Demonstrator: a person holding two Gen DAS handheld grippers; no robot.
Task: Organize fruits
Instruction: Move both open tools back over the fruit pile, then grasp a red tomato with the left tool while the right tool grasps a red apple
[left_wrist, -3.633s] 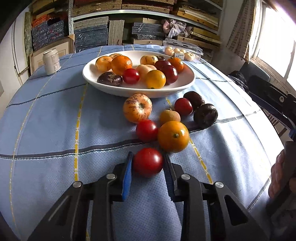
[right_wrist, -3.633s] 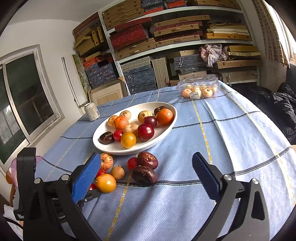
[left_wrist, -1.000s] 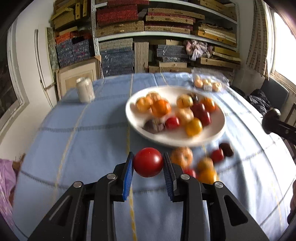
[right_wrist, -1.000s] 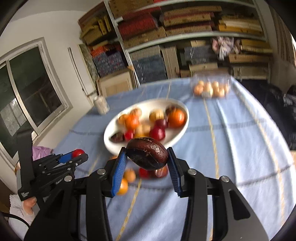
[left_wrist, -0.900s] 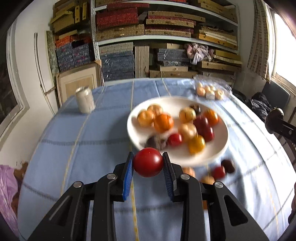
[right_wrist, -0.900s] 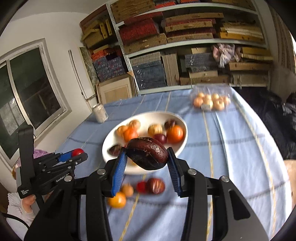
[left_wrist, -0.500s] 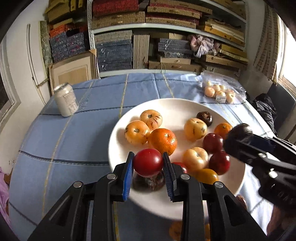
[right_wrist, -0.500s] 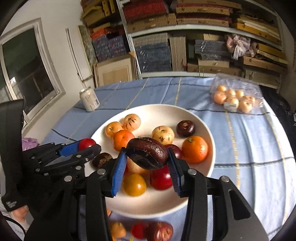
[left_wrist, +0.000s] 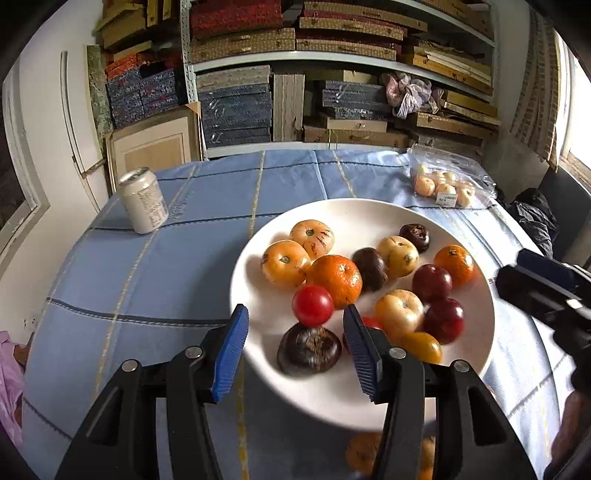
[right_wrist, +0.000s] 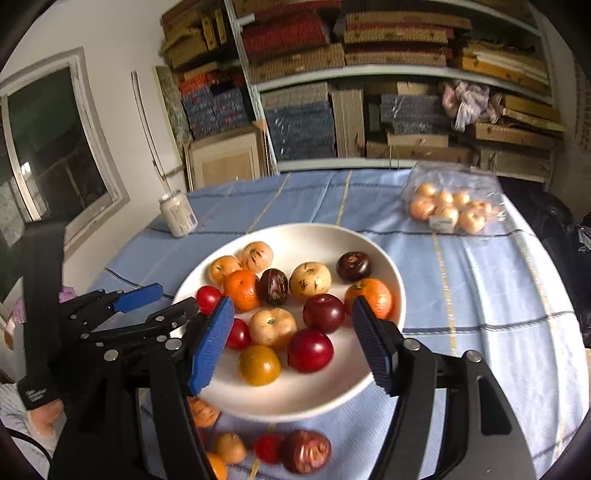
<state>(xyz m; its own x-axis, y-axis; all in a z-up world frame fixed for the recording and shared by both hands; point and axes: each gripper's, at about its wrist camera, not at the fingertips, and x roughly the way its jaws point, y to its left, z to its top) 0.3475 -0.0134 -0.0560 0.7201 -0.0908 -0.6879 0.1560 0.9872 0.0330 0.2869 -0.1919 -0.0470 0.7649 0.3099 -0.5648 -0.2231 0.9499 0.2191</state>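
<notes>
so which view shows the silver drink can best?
Left wrist view: the silver drink can sits large and sharp on the blue tablecloth, its top rim and printed side both visible. Right wrist view shows the same can smaller, farther off and softer.

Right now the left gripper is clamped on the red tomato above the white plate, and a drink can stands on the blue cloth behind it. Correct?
Not quite. In the left wrist view the left gripper is opening, its pads clear of the red tomato, which lies on the white plate. The drink can does stand on the blue cloth.
</notes>
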